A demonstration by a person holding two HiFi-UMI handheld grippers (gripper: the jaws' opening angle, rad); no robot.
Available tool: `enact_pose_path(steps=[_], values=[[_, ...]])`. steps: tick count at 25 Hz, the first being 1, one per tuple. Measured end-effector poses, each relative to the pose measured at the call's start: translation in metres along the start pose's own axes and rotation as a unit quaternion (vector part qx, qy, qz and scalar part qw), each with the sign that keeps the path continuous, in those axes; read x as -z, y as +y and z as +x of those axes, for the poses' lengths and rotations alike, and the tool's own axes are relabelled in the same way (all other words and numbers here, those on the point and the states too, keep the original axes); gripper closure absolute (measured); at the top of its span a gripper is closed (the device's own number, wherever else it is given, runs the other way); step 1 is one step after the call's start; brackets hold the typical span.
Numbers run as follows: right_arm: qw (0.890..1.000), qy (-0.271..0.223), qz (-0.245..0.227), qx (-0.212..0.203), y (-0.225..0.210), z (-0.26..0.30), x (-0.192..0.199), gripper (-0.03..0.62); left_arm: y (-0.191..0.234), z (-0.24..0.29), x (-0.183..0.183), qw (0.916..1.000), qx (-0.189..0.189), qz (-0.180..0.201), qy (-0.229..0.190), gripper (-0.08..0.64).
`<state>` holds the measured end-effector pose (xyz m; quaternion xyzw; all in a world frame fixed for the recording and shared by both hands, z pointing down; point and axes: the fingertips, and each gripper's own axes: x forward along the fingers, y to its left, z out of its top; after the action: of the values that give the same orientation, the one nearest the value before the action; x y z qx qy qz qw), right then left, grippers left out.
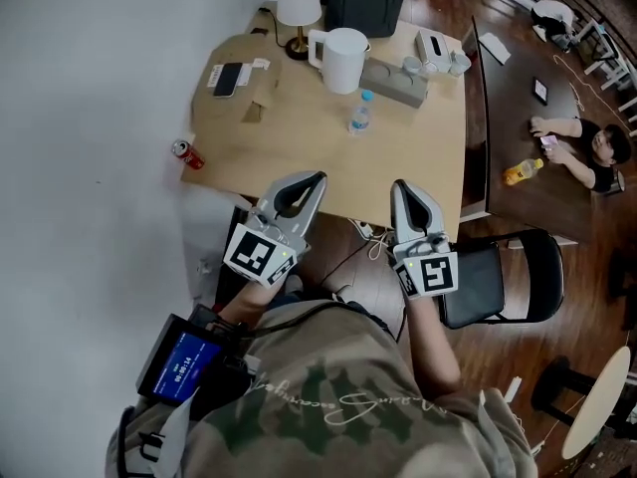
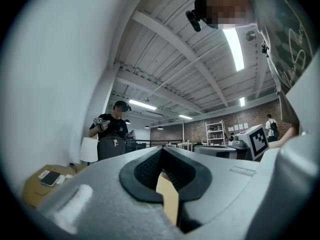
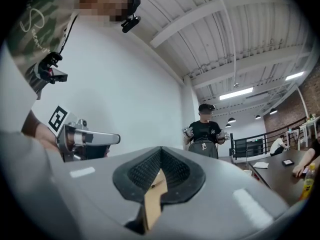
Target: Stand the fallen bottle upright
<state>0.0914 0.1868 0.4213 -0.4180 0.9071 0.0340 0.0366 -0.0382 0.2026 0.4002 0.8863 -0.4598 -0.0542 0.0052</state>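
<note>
Head view shows the clear bottle with its blue cap standing upright on the wooden surface, just beside a white jug; a red can lies at the surface's left edge; the left gripper and the right gripper hang side by side at the near edge, well apart from the bottle; both pairs of jaws are clenched together on nothing.

The person wears an olive camouflage shirt with pale script; the left gripper and right gripper are grey, black-padded, each bearing a white marker cube.
</note>
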Motion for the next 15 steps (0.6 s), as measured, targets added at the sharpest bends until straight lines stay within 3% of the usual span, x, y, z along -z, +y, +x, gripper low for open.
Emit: enact_pose_path(steps=[5, 15], values=[[1.0, 0.009, -0.016, 0.024, -0.005, 0.01, -0.002, 0.591, 0.012, 0.0, -0.009, 0.9999, -0.007, 0.0, -0.007, 0.558], [0.999, -0.007, -0.046, -0.014, 0.023, 0.022, -0.016, 0.591, 0.023, -0.01, -0.017, 0.9999, -0.001, 0.01, -0.012, 0.558]])
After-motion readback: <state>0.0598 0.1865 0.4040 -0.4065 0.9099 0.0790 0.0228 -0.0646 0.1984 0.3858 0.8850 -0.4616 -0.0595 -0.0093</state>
